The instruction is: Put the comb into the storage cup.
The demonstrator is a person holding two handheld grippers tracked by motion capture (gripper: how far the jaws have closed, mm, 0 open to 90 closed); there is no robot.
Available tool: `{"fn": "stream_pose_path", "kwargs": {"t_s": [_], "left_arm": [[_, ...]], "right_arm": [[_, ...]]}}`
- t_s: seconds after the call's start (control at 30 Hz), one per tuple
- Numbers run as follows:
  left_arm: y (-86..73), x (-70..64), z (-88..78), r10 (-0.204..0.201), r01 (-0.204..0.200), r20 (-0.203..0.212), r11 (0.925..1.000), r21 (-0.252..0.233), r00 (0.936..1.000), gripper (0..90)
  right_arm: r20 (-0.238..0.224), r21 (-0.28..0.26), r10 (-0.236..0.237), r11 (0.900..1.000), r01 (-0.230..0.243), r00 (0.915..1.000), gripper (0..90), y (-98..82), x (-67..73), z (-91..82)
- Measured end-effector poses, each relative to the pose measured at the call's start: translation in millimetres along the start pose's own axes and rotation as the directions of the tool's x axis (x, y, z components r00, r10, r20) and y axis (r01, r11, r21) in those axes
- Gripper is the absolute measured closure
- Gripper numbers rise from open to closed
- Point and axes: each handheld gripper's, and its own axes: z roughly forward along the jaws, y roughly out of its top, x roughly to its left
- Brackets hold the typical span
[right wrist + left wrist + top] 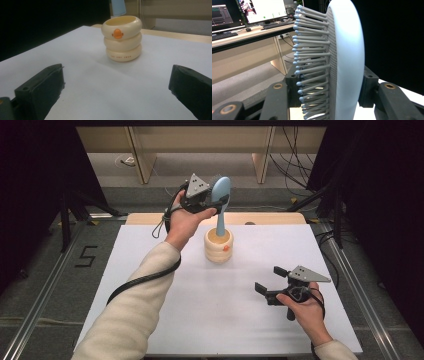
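1 light-blue hairbrush (pixel 220 195) upright, handle in 1 cream ringed cup (pixel 219 246) mid-table | left gripper (pixel 220 204) clamped on brush head | right gripper (pixel 269 281) jaws spread, nothing between, apparently just above table (pixel 150 270)

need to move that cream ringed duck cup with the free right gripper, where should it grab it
Grip the cream ringed plastic cup across a groove between rings, coming level from the near side. The open right gripper faces it, and the light blue hairbrush blocks the top.

A black-framed computer monitor (pixel 265 10) and a black keyboard (pixel 223 35) sit on a pale wooden desk (pixel 242 53) beyond the table.
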Motion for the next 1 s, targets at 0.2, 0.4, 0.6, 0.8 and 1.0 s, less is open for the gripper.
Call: {"fn": "stream_pose_path", "kwargs": {"t_s": [0.2,0.4,0.6,0.8,1.0], "left_arm": [[-1.2,1.4,1.2,-0.003,0.003,-0.005,1.0,0.004,1.0,49.0],[-1.5,2.1,2.0,-0.007,0.007,-0.006,0.9999,0.007,1.0,49.1],[-3.3,3.3,3.5,-0.014,0.014,-0.006,0.9999,0.01,0.9999,49.0],[-4.9,4.4,4.6,-0.018,0.019,-0.007,0.9998,0.011,0.9998,48.9],[-7.1,5.7,6.0,-0.017,0.017,-0.01,0.9997,0.018,0.9998,48.9]], "right_arm": [[-0.001,0.003,0.002,1.0,-0.002,1.0,0.9,-0.2,0.4,0.1],[-0.002,0.004,0.002,1.0,-0.002,1.0,0.9,-0.5,0.6,0.5],[-0.002,0.005,0.001,1.0,-0.001,1.0,0.9,-0.7,0.8,0.5],[-0.004,0.006,0.002,1.0,-0.002,1.0,0.9,-0.9,0.9,0.8],[-0.004,0.005,-0.001,1.0,0.001,1.0,0.9,-1.4,0.9,1.3]]}}
